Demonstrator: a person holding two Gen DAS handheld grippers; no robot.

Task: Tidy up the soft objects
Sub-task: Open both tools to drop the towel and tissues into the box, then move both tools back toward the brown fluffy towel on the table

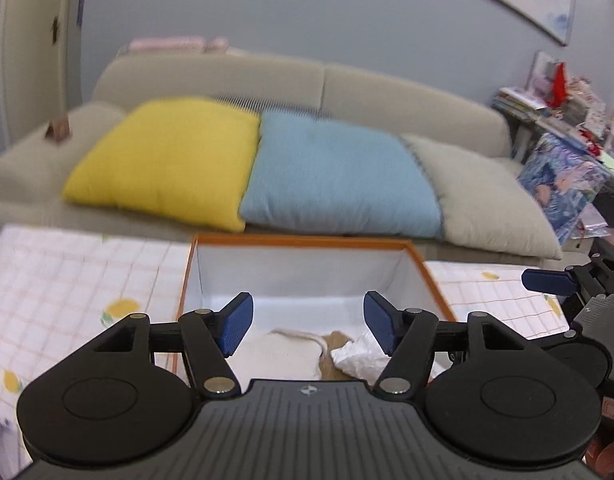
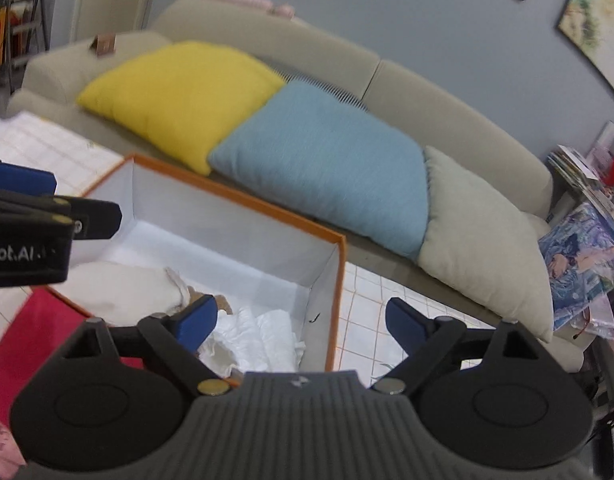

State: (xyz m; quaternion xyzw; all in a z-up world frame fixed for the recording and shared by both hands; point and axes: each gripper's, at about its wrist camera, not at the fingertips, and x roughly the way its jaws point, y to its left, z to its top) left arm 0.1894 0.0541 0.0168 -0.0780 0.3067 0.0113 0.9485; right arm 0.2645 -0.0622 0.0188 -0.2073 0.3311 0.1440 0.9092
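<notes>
An orange-rimmed white box [image 1: 303, 238] stands on a lemon-check tablecloth [image 1: 79, 280]. Inside it lie a cream cloth bag [image 1: 283, 356], a small brown piece [image 1: 335, 338] and a crumpled white soft item [image 1: 359, 354]. My left gripper [image 1: 307, 320] hangs open above them with nothing between its pads. In the right wrist view the same box [image 2: 243, 200] holds the cream bag [image 2: 119, 288] and the white item [image 2: 259, 336]. My right gripper [image 2: 303, 320] is open and empty over the box's right corner. One blue finger [image 1: 547, 282] of it shows at the right of the left wrist view.
Behind the table a beige sofa [image 1: 387, 92] carries a yellow cushion [image 1: 167, 160], a blue cushion [image 1: 339, 176] and a grey cushion [image 1: 487, 200]. A red flat object [image 2: 39, 332] lies left of the box. Cluttered shelves [image 1: 567, 120] stand at the right.
</notes>
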